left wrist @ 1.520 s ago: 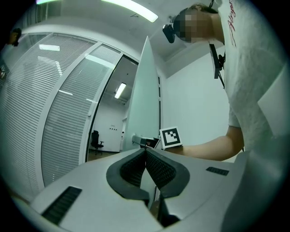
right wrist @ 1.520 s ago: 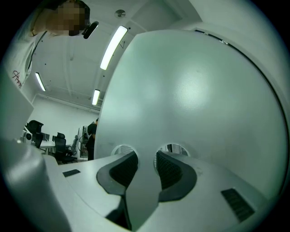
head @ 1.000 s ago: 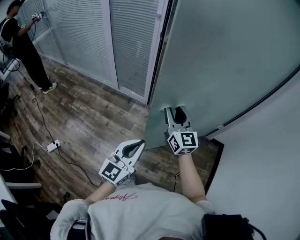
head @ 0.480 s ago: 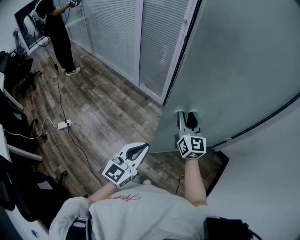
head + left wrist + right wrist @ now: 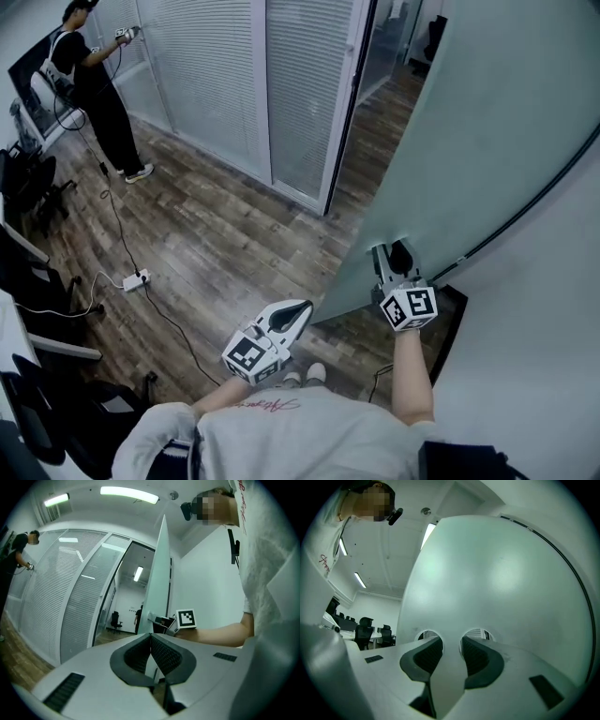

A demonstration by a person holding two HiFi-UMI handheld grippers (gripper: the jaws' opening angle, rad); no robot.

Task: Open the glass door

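The glass door already stands partly open: in the head view its free edge has swung clear of the door frame, and a wedge of wooden floor and the room beyond show through the gap between them. The left gripper view looks along the door nearly edge-on and confirms a clear opening beside it. The right claw is at the door's face, low on the panel and close to the free edge. In its own view the jaws stand fairly wide but are not empty, for a pale upright bar fills the space between the two ribbed pads, which lie against its sides. I take that bar for the door's handle, so the grip that moves the door is on. The left claw hangs in the air well apart from the door, out over the floor in front of the person's body; its pads meet at the tips and there is nothing between them. Judging by how things lie, the grasp is made and the first part of the swing is done. What seems left is to carry the door on to a fuller opening, if that is wanted, and then let go of the handle; the left claw appears to have no part in this
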